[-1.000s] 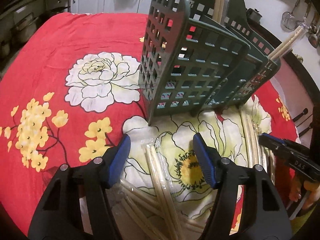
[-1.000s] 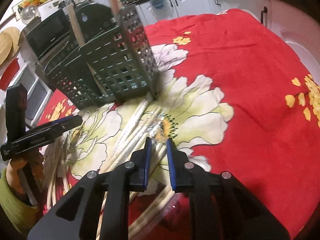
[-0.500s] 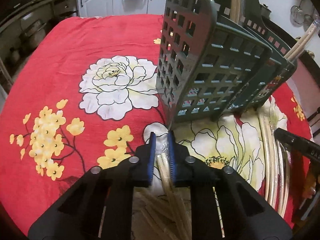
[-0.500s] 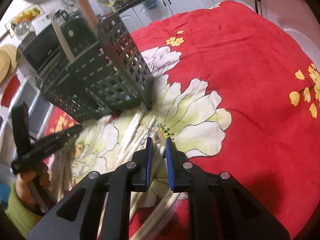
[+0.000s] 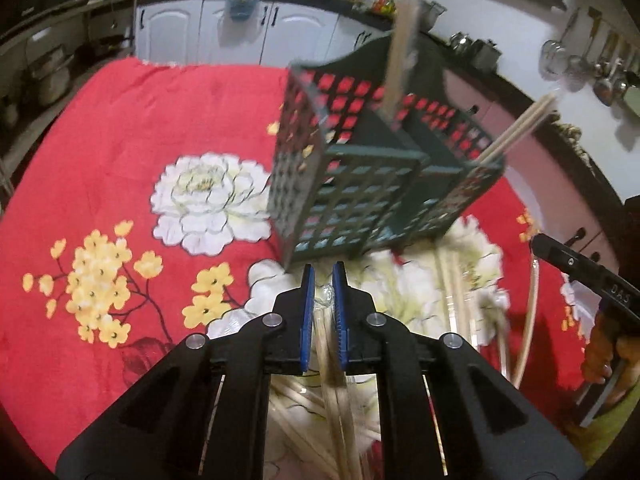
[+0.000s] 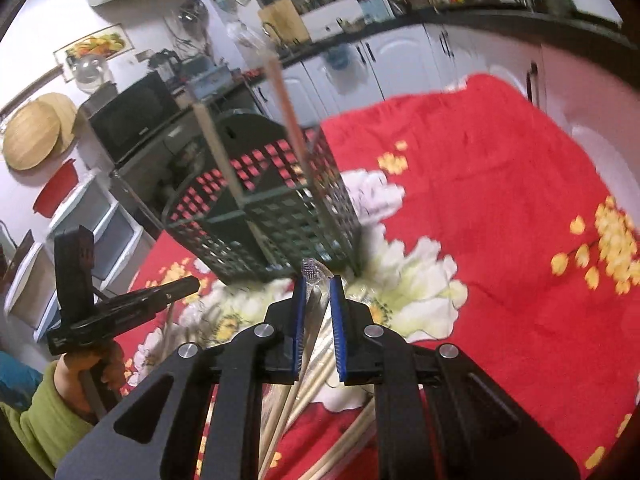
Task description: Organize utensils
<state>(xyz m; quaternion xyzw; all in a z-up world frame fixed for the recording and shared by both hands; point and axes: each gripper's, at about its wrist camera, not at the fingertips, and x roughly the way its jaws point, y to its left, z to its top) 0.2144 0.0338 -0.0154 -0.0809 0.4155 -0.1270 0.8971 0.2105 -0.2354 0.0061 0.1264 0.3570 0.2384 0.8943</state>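
A dark green lattice utensil holder [image 5: 376, 184] stands on the red flowered cloth, with wrapped chopsticks [image 5: 516, 132] standing in it; it also shows in the right wrist view [image 6: 272, 216]. My left gripper [image 5: 323, 276] is shut on a plastic-wrapped pair of chopsticks [image 5: 332, 360], lifted just in front of the holder. My right gripper [image 6: 318, 284] is shut on another wrapped pair of chopsticks [image 6: 316, 276], also raised near the holder's front. Loose wrapped chopsticks [image 5: 456, 292] lie on the cloth below.
The table has a red cloth with white and yellow flowers [image 5: 120, 160]. Kitchen cabinets [image 5: 224, 32] stand behind. A microwave [image 6: 136, 116] sits left of the holder in the right wrist view. The other hand's gripper shows at the right edge [image 5: 580, 276].
My left gripper closed on a wrapped pair of chopsticks and lifted it. My right gripper, shut on its pair, rose too. Both views now sit higher above the cloth.
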